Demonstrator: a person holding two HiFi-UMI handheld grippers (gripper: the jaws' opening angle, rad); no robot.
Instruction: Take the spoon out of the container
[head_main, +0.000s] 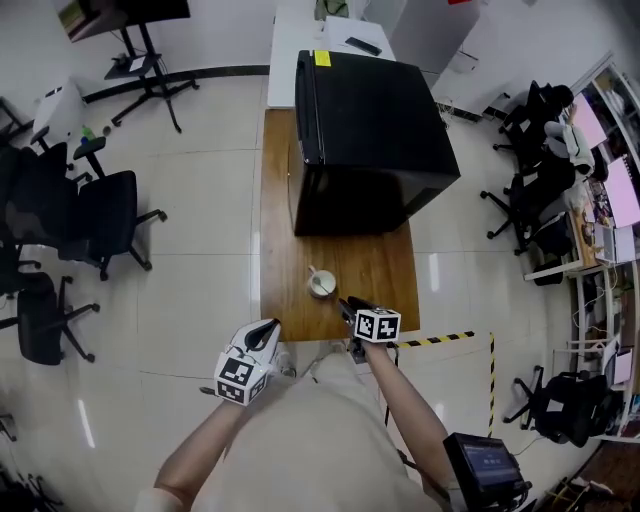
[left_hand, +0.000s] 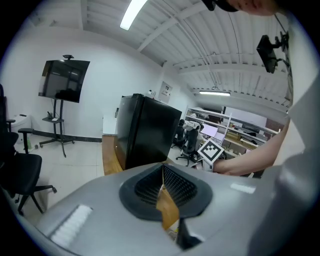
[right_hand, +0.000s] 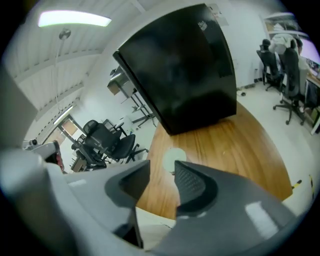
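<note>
A small white container (head_main: 322, 285) stands on the wooden table (head_main: 385, 268) near its front edge. A thin pale handle pokes over its back-left rim; I cannot tell for sure that it is the spoon. My right gripper (head_main: 346, 303) hovers just in front and to the right of the container, jaws open and empty. In the right gripper view the container (right_hand: 173, 158) shows in the gap between the jaws of the right gripper (right_hand: 162, 173). My left gripper (head_main: 271, 327) hangs off the table's front-left corner, shut on nothing; its pads (left_hand: 172, 182) meet at the tips.
A large black box (head_main: 370, 140) fills the far half of the table, close behind the container. Office chairs (head_main: 100, 220) stand on the floor to the left. Yellow-black tape (head_main: 440, 339) marks the floor at the right. A white table (head_main: 295, 40) lies beyond.
</note>
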